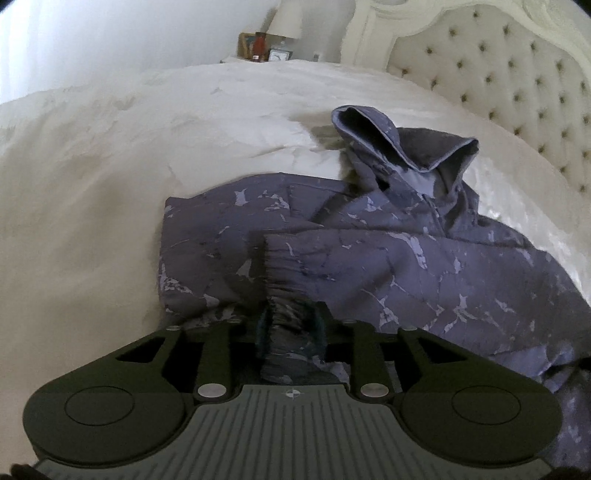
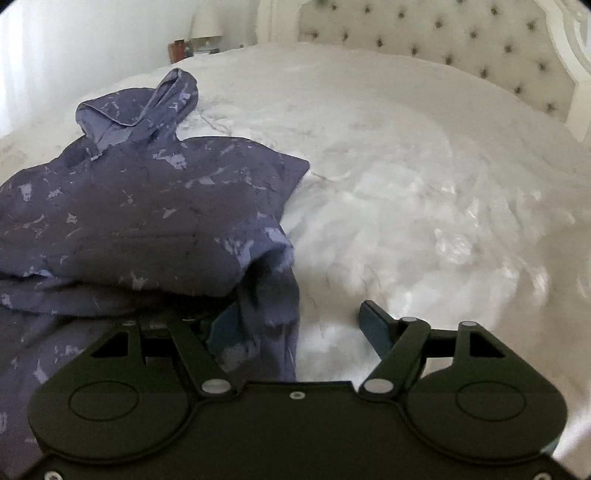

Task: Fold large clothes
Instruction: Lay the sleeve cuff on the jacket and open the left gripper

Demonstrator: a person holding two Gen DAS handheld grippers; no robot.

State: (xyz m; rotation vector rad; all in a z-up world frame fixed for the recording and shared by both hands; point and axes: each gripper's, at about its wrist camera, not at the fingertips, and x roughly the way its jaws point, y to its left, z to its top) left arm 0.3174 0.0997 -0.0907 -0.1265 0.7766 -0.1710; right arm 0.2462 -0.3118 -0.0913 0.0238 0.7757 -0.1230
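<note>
A purple hooded jacket [image 1: 406, 266] with pale splotches lies on the white bed [image 1: 110, 166], its hood [image 1: 399, 147] toward the headboard. One sleeve is folded across the body, and its gathered cuff [image 1: 284, 280] runs between the fingers of my left gripper [image 1: 291, 325]. The jaws stand a little apart, open, and the cuff lies loose in the gap. In the right wrist view the jacket [image 2: 147, 206] fills the left side. My right gripper [image 2: 295, 328] is wide open at its right edge. A hanging sleeve fold [image 2: 273, 295] sits by the left finger, and the right finger is over bare bedding.
A tufted cream headboard [image 1: 498, 74] [image 2: 443, 40] rises behind the bed. A lamp [image 1: 284, 22] and small items stand on a nightstand at the far corner. White bedding [image 2: 406, 166] spreads to the right of the jacket.
</note>
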